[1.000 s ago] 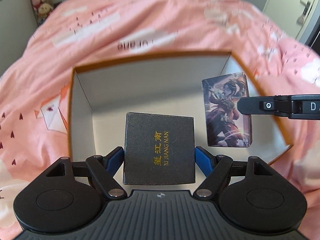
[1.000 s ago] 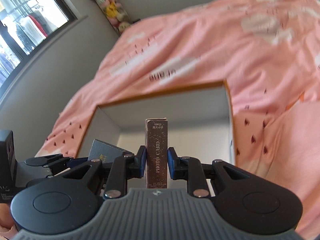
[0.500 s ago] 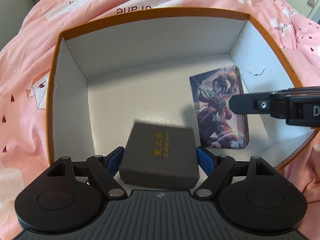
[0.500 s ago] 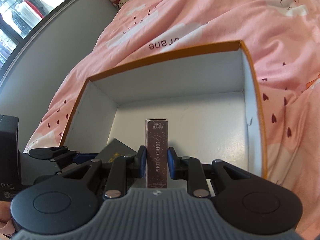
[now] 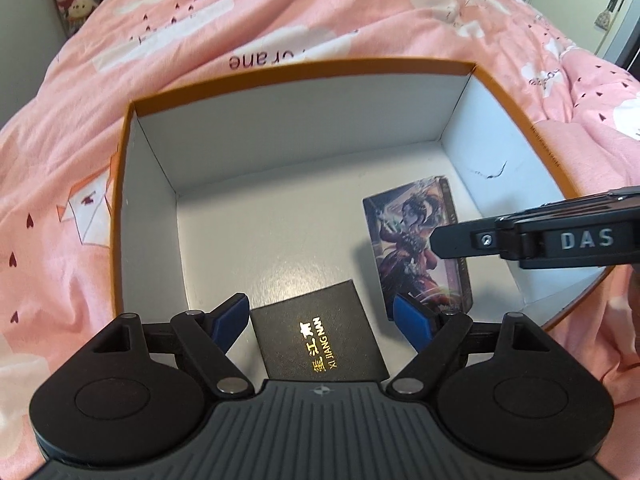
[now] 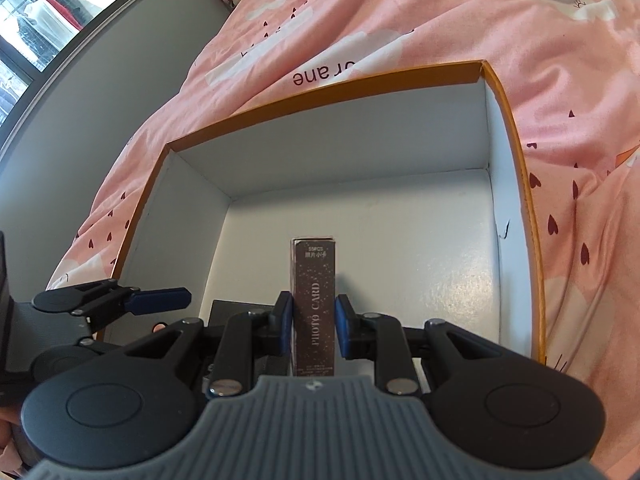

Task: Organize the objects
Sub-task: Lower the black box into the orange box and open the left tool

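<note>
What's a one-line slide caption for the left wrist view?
Left hand-held gripper opening over the black box in the orange-rimmed box; card pack gripped alongside.

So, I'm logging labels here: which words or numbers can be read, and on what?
"XI JIANG NAN", plus gold Chinese characters: black box.
"PHOTO CARD": card pack edge; top small print too small.
"DAS": right gripper, side.
"or ane", upside down, partly hidden: pink duvet.

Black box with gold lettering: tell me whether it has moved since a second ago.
Yes. The black box has dropped from between the left claw's pads onto the floor of the orange-rimmed carton, now lying skewed.
</note>
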The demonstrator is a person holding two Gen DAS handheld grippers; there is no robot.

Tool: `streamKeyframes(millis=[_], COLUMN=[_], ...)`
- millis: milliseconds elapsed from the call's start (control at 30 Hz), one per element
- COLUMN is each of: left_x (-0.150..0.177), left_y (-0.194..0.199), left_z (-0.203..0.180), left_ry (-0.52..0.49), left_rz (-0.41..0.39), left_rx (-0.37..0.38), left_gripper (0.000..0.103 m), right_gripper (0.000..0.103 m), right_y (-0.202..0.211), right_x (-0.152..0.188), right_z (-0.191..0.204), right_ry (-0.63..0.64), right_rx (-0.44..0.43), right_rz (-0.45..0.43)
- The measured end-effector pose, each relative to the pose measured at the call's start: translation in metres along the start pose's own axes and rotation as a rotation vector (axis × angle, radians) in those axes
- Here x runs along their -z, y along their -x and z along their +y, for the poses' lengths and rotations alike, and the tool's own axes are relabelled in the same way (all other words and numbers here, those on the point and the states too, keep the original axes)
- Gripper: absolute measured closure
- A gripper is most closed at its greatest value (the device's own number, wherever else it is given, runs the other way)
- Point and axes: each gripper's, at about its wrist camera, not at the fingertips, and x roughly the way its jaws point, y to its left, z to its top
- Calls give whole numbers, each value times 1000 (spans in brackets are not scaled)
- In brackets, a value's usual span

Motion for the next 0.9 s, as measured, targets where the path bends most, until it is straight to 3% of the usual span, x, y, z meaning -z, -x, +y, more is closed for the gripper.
streamKeyframes(millis=[133, 467, 667, 900], left_x=[-2, -5, -5, -2], left_y=[12, 50, 69, 70], left_z=[3, 29, 60, 85], left_ry=[21, 95, 173, 238], left_rz=[-61, -203, -298, -327], left_rx=[7, 124, 118, 107], left_gripper=[6, 6, 6, 6], right_gripper=[79, 79, 79, 80], right_y=[0, -4, -15, -34], right_x=[-1, -5, -8, -9], right_z=[-1, 2, 20, 24], right_ry=[1, -11, 35, 6], right_rx=[4, -5, 11, -16], right_rz=[1, 22, 44, 108])
